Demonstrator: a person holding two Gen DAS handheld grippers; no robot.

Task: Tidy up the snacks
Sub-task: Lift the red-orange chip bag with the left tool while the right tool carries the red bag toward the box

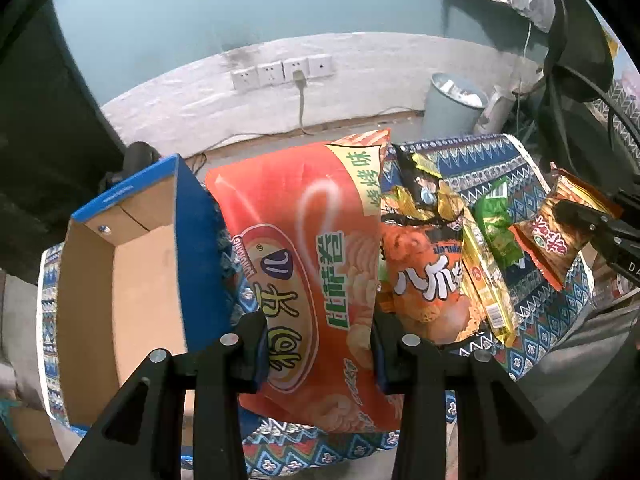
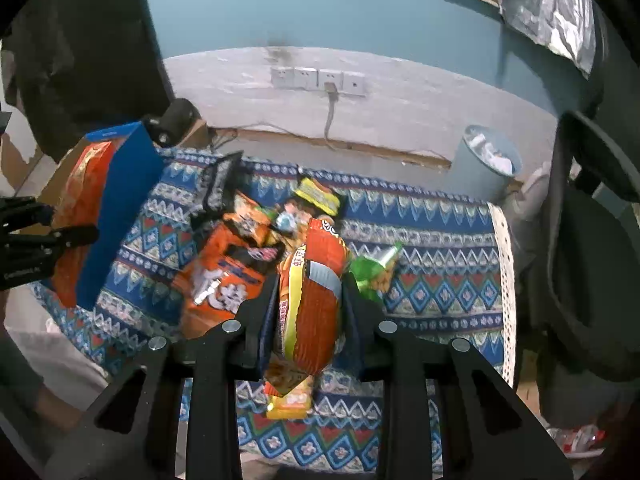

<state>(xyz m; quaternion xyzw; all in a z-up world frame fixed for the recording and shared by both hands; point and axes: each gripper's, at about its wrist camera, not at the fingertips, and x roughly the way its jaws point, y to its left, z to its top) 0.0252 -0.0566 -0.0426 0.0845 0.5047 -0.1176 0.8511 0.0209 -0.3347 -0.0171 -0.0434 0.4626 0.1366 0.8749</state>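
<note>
The jaws of the left gripper (image 1: 318, 356) are clenched on a large glossy red-orange puffed snack bag (image 1: 304, 264), gripped near its lower end so that most of the bag stands out beyond the fingertips and clear of the table. The jaws of the right gripper (image 2: 308, 320) are squeezed tight on a small orange-and-yellow foil snack packet (image 2: 316, 304), which sits edge-on between the pads with its bottom seal hanging below them.

Just to the left of the left jaws stands the open cardboard box with blue outer walls (image 1: 120, 264), its brown inside bare as far as this view shows. Ahead of and to the right of those jaws the remaining snacks lie on the blue patterned tablecloth (image 1: 532, 312): a second orange crisp bag (image 1: 428, 280), a long narrow yellow packet (image 1: 486, 276) and a small green packet (image 1: 498, 228), all close together.

The step in hand looks like carrying both bags over to the box. Done well, the big bag should go over the blue wall with room to spare, since its slack upper part could catch the rim; lay it flat along the box floor to leave space. The small packet should follow only once the left gripper is out of the opening, so the two do not crowd each other.
</note>
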